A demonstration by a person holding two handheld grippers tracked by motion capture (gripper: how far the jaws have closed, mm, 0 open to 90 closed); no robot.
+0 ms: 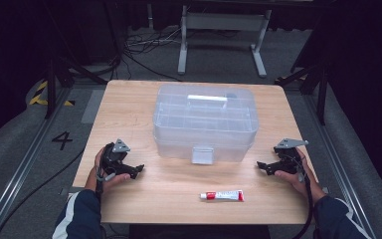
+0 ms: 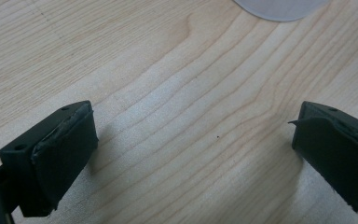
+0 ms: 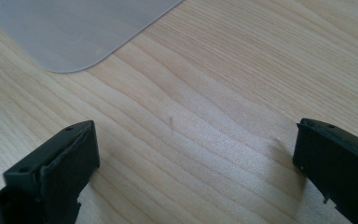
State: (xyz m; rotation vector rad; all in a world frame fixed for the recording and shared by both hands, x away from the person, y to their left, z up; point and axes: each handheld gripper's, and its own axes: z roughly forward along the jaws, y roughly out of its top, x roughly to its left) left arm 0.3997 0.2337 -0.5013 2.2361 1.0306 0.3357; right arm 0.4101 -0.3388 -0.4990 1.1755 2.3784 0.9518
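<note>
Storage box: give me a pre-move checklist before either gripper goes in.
1. Left gripper open, nothing between its jaws: ok.
2. Right gripper open, nothing between its jaws: ok.
3. Storage box lid down: ok; whether the front latch is fastened: cannot tell.
4. Tube lies apart from the box and both grippers: ok.
5. Bare table between each gripper and the box: ok.

Clear plastic box [image 1: 205,122], lid shut, mid-table, small white-and-red tube [image 1: 222,195] lying flat near front edge
</note>
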